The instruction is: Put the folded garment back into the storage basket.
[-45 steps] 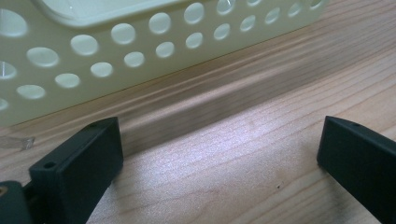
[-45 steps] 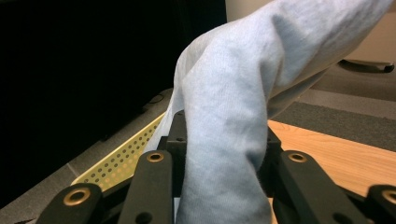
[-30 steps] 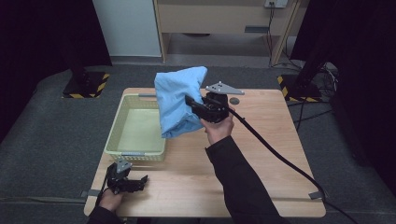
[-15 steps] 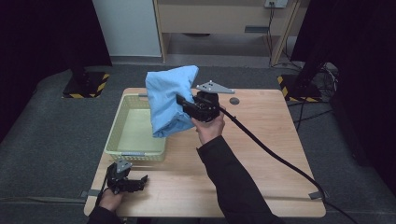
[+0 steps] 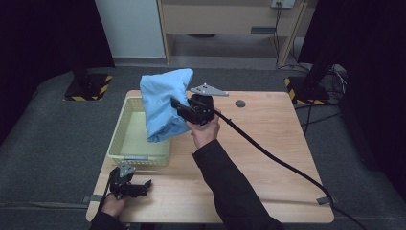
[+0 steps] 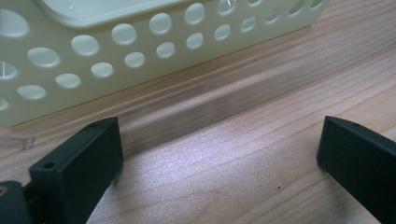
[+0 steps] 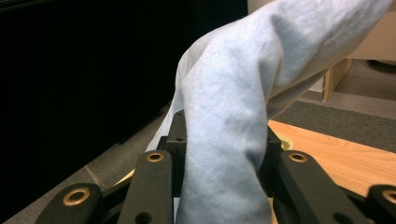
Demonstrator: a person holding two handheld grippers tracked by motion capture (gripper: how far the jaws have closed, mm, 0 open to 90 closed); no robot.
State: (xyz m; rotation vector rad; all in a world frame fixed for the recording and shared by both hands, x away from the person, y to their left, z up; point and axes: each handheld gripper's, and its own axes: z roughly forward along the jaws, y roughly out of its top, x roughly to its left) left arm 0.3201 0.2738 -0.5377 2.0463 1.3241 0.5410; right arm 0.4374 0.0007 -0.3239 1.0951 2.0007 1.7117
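Observation:
A light blue cloth [image 5: 163, 103] hangs in the air over the right side of the pale yellow basket [image 5: 119, 139], pinched by my right gripper [image 5: 178, 106], which is shut on it. In the right gripper view the blue cloth [image 7: 224, 130] bulges up between the two black jaws and drapes over them. My left gripper [image 5: 143, 184] rests on the wooden table [image 5: 268, 143] at the front left, just in front of the basket. Its jaws stand wide open in the left gripper view, with bare wood between them and the basket's perforated wall [image 6: 116, 51] ahead.
A thick black cable [image 5: 277, 160] trails from the right gripper across the table to its front right corner. A small dark disc [image 5: 240, 103] lies near the table's far edge. Black stands with striped bases [image 5: 86, 88] sit on the grey floor on both sides.
My right gripper has carried the blue cloth leftward, from above the table's middle to over the basket's right side. The left gripper has stayed where it was.

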